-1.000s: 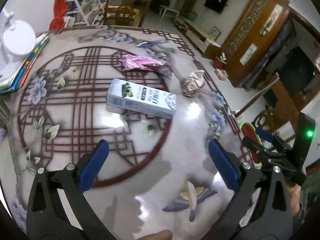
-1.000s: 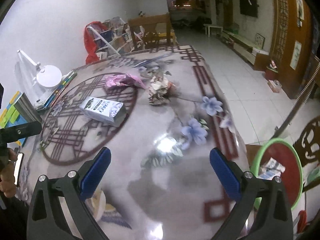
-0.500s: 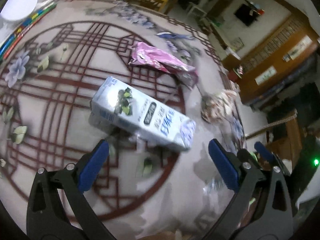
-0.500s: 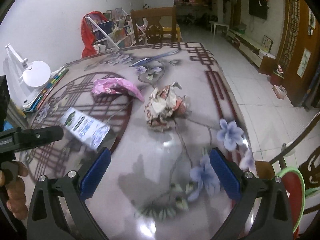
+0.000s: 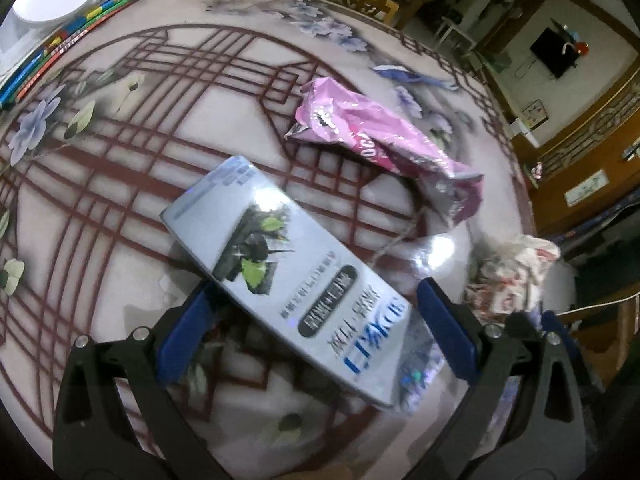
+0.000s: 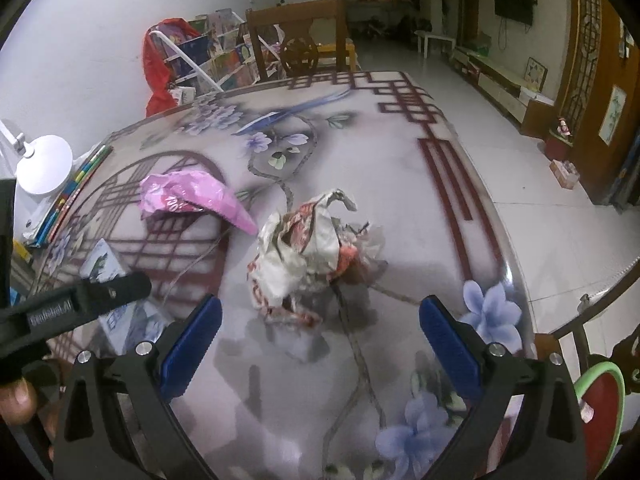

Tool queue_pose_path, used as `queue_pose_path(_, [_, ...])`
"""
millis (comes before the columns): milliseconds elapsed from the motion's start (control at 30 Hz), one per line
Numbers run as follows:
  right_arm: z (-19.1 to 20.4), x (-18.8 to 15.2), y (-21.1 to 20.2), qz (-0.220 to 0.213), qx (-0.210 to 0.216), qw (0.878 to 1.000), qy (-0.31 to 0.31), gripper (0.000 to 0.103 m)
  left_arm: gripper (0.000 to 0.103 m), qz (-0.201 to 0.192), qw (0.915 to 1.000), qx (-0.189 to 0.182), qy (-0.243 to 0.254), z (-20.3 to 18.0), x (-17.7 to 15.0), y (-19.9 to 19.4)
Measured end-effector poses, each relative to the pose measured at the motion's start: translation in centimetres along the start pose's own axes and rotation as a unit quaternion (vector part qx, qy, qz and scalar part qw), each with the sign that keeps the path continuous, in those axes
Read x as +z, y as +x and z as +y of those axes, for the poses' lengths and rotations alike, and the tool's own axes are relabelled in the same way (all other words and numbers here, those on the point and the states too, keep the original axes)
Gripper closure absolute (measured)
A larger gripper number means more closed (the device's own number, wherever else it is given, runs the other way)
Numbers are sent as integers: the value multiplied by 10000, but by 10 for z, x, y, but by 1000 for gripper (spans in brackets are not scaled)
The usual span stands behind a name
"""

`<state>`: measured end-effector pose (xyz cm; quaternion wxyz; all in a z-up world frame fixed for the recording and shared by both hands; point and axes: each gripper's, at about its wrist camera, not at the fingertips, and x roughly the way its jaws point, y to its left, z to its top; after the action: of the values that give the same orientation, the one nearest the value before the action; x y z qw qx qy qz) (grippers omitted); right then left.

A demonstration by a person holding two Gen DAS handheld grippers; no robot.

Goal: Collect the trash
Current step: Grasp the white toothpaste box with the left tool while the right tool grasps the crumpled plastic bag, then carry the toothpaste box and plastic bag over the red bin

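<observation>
A silver-blue carton (image 5: 288, 276) lies flat on the patterned table, its near end between the open fingers of my left gripper (image 5: 316, 328); whether they touch it I cannot tell. A pink foil wrapper (image 5: 384, 148) lies beyond it, and a crumpled floral paper ball (image 5: 512, 276) lies to the right. In the right wrist view the paper ball (image 6: 312, 256) lies just ahead of my open, empty right gripper (image 6: 320, 340). The pink wrapper (image 6: 192, 196) and the carton (image 6: 108, 276) lie to its left, the carton partly behind the left gripper's finger.
A white desk lamp (image 6: 44, 164) and coloured books (image 5: 60, 40) stand at the table's left edge. A green-rimmed red bin (image 6: 600, 412) stands on the floor off the table's right edge. A wooden chair (image 6: 300, 44) stands at the far side.
My left gripper has moved forward and down until the carton lies between its fingers. My right gripper has moved forward toward the crumpled paper ball.
</observation>
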<state>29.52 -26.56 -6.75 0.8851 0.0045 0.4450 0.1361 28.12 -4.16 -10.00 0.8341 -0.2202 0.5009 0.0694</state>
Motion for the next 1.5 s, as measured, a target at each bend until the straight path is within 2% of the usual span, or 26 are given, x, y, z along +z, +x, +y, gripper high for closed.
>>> queue_pose_path(67, [2,5,5,-28,-3,10000,-17,7,7,-63,9998,25,187,0,1,0])
queue_pose_path(233, [11,13,22,6,-12,9999,-163,8,17,-71,9986,-94,520,1,5,-1])
queue_pose_path(267, [14,15,25,15,11,9998,-201,12,18,-70,9982,-117,590,1,7,-1])
queue_pose_path(333, [20,15,29,76,64,9996,-283,27,25,-50,9973,-187,706,1,8,-2])
queue_pose_path(400, [23,13,32,140,59,9993,-330,48,29,-36,9960,-280,846,2,7,-4])
queue_pose_path(433, [25,11,32,152,63,9993,-342,51,32,-41,9954,-302,907,1,6,-5])
queue_pose_path(467, [26,9,30,153,67,9993,-347,60,33,-48,9944,-341,1004,0,4,-7])
queue_pose_path(567, [29,1,24,117,63,9992,-386,70,40,-41,9919,-439,1191,-1,-3,-11])
queue_pose_path(833, [29,-14,-4,67,45,9994,-348,75,51,42,9894,-566,1339,7,-16,-24])
queue_pose_path(1500, [47,-62,-101,-240,183,9992,-280,75,53,-138,9805,-643,1851,7,-65,-105])
